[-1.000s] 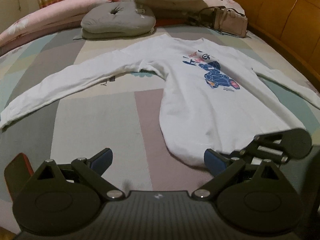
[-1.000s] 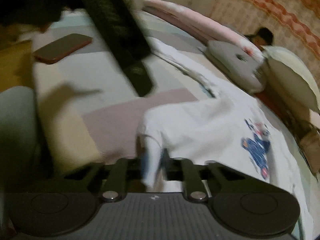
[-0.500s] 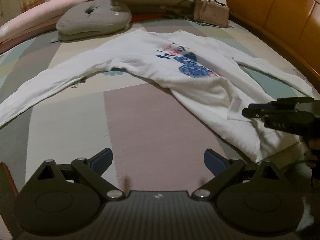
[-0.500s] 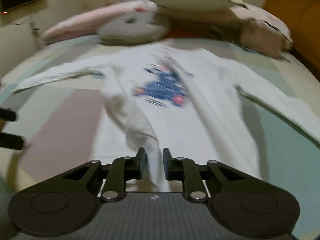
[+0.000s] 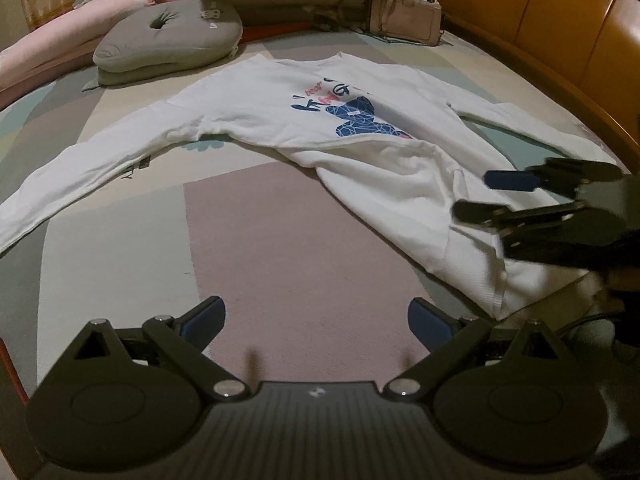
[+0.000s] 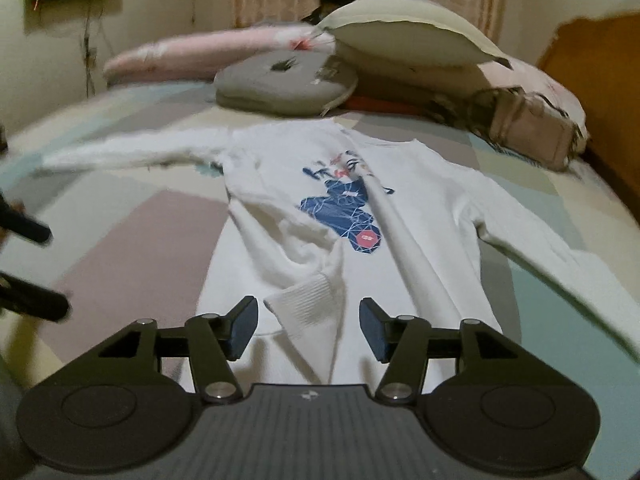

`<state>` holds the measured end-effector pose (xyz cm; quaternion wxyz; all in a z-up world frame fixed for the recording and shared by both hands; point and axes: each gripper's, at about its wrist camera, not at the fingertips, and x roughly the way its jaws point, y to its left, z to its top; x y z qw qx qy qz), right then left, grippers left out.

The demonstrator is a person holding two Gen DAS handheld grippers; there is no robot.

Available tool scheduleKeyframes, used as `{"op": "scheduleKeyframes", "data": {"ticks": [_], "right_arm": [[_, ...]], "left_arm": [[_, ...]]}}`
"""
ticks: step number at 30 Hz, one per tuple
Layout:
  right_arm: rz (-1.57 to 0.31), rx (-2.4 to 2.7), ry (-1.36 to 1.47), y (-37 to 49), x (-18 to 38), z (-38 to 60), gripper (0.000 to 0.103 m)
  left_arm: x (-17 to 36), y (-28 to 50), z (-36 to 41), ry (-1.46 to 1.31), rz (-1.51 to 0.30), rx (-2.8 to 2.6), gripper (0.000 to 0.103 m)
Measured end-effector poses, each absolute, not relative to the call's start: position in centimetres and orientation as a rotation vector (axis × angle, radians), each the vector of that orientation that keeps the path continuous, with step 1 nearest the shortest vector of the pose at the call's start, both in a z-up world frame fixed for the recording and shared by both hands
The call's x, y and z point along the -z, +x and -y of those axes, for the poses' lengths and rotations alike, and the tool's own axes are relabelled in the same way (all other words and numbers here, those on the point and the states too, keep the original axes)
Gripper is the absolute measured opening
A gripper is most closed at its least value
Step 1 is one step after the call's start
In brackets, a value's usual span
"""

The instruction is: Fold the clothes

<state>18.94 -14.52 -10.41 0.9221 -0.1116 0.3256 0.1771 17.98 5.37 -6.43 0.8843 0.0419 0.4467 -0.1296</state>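
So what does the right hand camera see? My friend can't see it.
A white sweatshirt with a blue picture lies spread on a bed, its ribbed bottom corner flipped over. The right gripper is open just in front of that corner. Behind are a grey cushion, a pillow and a handbag.

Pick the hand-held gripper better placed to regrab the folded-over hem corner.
Right hand-held gripper: open, with the ribbed hem corner lying between its fingers. Left hand-held gripper hovers open over bare bedspread.
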Motion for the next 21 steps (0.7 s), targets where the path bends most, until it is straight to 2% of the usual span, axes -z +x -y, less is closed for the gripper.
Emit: {"op": "scheduleKeyframes", "data": {"ticks": [1, 2, 3, 4, 6, 16, 18, 21], "right_arm": [[-0.662, -0.354, -0.268, 19.0, 10.8, 14.0, 0.058], [-0.654, -0.344, -0.306, 19.0, 11.2, 13.5, 0.033], [-0.653, -0.334, -0.327, 18.9, 11.4, 13.3, 0.013], [-0.656, -0.335, -0.326, 18.8, 11.2, 13.2, 0.005], [-0.629, -0.371, -0.29, 17.9, 10.1, 13.3, 0.005], [-0.713, -0.825, 0.013, 15.1, 6.5, 10.6, 0.005], [-0.739, -0.864, 0.002, 14.8, 6.9, 9.1, 0.005], [-0.78, -0.919, -0.022, 14.4, 7.6, 6.8, 0.011]], "left_arm": [[6.4, 17.9, -5.5, 0.087, -0.927, 0.268, 0.098], [6.2, 17.9, -5.6, 0.087, -0.924, 0.265, 0.098], [6.1, 17.8, -5.7, 0.087, -0.921, 0.262, 0.098], [6.0, 17.7, -5.8, 0.087, -0.918, 0.259, 0.098], [5.7, 17.5, -6.2, 0.087, -0.909, 0.249, 0.098], [3.3, 16.1, -9.4, 0.041, -0.828, 0.188, 0.098], [2.9, 15.8, -10.0, 0.034, -0.817, 0.179, 0.098], [2.7, 15.8, -10.8, 0.02, -0.819, 0.18, 0.098]]}}
